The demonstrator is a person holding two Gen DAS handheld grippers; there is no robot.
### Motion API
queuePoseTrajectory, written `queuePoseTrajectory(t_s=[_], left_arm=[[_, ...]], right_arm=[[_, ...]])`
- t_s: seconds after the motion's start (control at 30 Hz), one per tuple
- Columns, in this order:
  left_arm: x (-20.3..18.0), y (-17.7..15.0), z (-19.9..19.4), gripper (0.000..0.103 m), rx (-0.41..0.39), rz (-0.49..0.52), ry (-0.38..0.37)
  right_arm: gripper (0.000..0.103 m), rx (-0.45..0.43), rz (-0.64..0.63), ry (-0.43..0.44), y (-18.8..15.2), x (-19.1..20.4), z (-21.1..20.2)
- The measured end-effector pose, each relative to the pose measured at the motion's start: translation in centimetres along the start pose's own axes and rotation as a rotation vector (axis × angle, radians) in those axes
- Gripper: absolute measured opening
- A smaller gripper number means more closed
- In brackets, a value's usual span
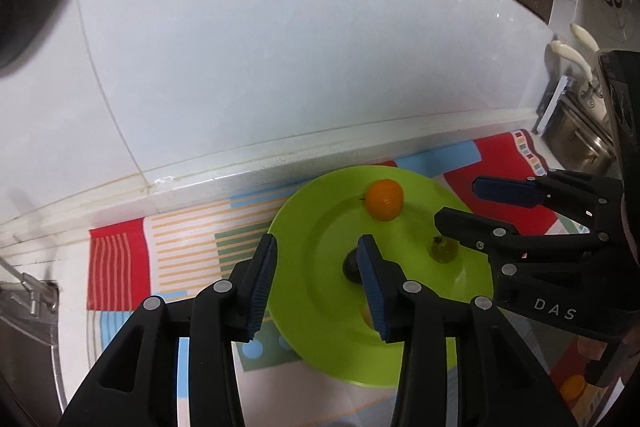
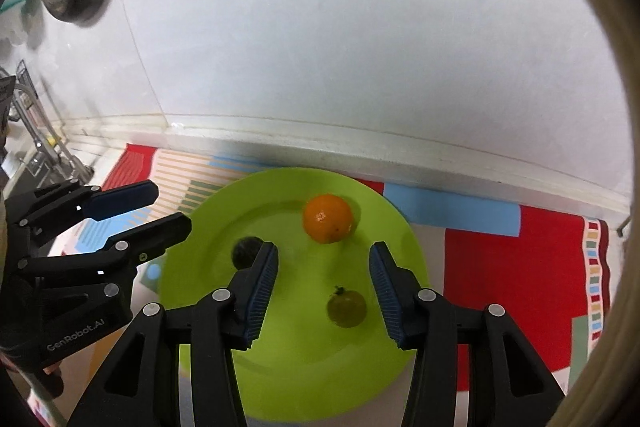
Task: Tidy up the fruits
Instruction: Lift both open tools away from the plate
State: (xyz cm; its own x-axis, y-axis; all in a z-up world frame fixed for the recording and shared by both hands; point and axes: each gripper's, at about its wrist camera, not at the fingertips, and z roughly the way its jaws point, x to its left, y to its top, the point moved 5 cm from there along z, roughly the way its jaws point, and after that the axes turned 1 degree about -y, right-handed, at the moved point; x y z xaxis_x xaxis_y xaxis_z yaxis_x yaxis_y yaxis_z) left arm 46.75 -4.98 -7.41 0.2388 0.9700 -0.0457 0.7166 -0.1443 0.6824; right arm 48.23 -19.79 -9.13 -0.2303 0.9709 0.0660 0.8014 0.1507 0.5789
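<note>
A lime-green plate (image 1: 316,223) (image 2: 276,195) lies on a patterned mat and holds three fruits. An orange (image 1: 385,199) (image 2: 327,219) sits toward the wall. A small green fruit (image 1: 444,251) (image 2: 346,308) lies nearer, and a dark round fruit (image 1: 350,265) (image 2: 245,251) is partly hidden behind a finger in both views. My left gripper (image 1: 316,287) (image 2: 170,207) hovers open over the plate's left side, empty. My right gripper (image 2: 324,293) (image 1: 458,201) hovers open above the green fruit, its pads apart from it.
The colourful mat (image 1: 120,259) (image 2: 500,267) runs along a white tiled wall (image 1: 280,67). A steel sink (image 1: 580,135) with tap handles (image 1: 572,55) is to the right. Metal fittings (image 2: 40,147) stand to the left. An orange object (image 1: 572,387) lies off the plate, lower right.
</note>
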Motion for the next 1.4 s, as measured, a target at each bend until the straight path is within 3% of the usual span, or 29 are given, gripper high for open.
queuePoseTrajectory(t_s=[0.67,0.77,0.87,1.4], left_arm=[[-2.5,-2.6,-11.6,0.056,-0.13,0.034,0.013],[-3.0,-3.5,-13.3,0.059,-0.152,0.04,0.007],[-3.2,-4.3,-14.9,0.059,-0.169,0.038,0.014],[-4.7,-9.9,-19.3,0.062,-0.2,0.034,0.032]], right_arm=[[0.049,-0.157,-0.007,-0.008,-2.8,3.2,-11.5],[0.06,-0.18,0.01,-0.018,-3.5,3.3,-13.1],[0.063,-0.213,0.02,-0.05,-4.4,3.5,-14.9],[0.063,-0.213,0.139,-0.124,-10.9,3.7,-19.3]])
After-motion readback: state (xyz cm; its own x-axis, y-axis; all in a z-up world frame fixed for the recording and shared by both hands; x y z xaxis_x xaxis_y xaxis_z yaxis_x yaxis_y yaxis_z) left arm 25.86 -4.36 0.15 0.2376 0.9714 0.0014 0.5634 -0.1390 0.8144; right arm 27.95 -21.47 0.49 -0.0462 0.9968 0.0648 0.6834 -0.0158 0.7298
